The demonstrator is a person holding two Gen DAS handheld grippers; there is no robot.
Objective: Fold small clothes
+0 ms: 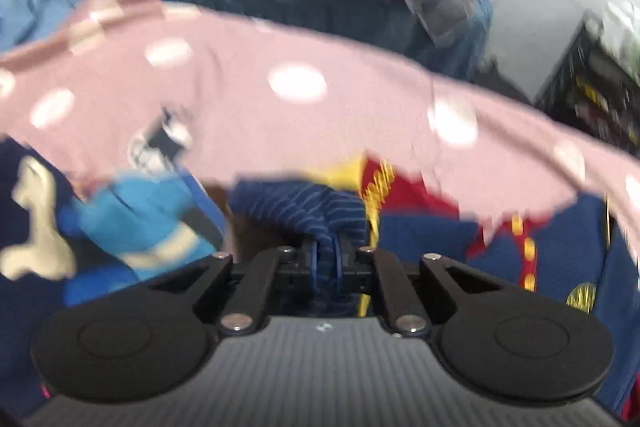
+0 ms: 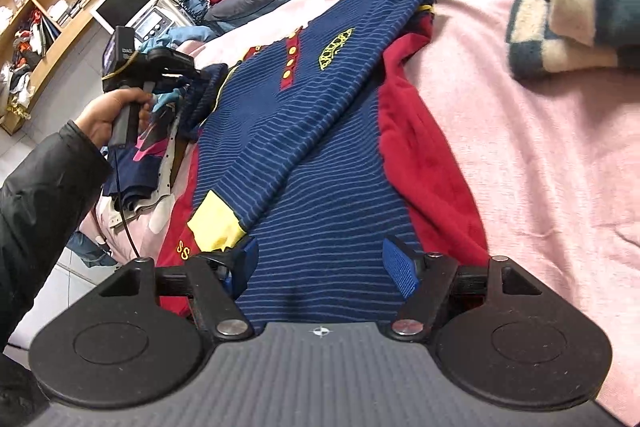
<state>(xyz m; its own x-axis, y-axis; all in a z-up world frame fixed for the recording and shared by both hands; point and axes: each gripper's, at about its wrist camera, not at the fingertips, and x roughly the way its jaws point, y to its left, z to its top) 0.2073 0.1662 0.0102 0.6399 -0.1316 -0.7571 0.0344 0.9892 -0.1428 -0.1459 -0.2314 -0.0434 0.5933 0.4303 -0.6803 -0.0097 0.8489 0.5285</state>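
Left wrist view: your left gripper (image 1: 326, 259) is clenched on the navy blue striped knit sweater (image 1: 304, 207); your right gripper (image 2: 320, 263) hangs released above it.

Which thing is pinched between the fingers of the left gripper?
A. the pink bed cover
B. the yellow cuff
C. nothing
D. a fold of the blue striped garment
D: in the left wrist view the left gripper is shut on a bunch of the blue striped garment.
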